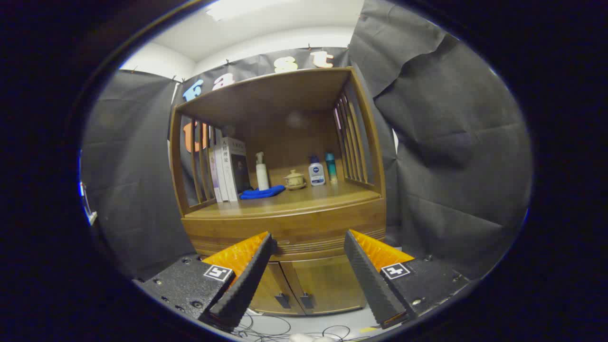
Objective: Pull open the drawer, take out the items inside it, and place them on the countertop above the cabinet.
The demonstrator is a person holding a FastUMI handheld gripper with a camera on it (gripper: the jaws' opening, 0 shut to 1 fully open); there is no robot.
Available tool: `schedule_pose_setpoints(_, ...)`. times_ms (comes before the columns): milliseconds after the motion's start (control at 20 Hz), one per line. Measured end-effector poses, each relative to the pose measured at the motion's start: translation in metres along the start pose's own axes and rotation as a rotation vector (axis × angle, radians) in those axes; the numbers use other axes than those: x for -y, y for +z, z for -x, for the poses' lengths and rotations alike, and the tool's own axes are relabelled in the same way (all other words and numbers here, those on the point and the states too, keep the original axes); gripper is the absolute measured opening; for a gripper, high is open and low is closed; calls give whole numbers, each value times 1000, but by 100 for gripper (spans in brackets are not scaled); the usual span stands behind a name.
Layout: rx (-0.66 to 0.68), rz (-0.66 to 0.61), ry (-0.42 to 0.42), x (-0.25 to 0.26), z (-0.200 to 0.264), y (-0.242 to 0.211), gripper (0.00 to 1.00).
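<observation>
Gripper [308, 240] fingers spread wide, empty, short of the cabinet [285, 223]. Drawer [289, 244] front looks closed, partly masked. On the tabletop [304, 199]: books [228, 171], blue cloth [262, 192].

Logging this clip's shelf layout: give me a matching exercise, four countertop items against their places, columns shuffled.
Items:
1. books
2. blue cloth
3. lidded cup
4. teal bottle

Places:
A. nearest the right-hand slats
B. upright by the left-hand slats
C. lying in front of the white pump bottle
D. between the pump bottle and the white bottle with a blue cap

Pairs: 1-B, 2-C, 3-D, 4-A.

The tongs are open, held off from the closed drawer.
</observation>
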State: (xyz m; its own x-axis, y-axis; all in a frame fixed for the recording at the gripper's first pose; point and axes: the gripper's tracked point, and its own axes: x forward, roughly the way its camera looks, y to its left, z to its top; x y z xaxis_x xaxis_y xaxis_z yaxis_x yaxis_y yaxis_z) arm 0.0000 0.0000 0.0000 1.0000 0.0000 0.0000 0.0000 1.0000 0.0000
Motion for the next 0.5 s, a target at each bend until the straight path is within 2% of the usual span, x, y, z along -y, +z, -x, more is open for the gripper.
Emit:
schedule_pose_setpoints(150,-10,-14,56,-26,-20,5,99)
schedule_pose_setpoints(300,24,97,63,-44,-22,19,99)
schedule_pose_setpoints(500,-10,113,55,-43,-21,11,99)
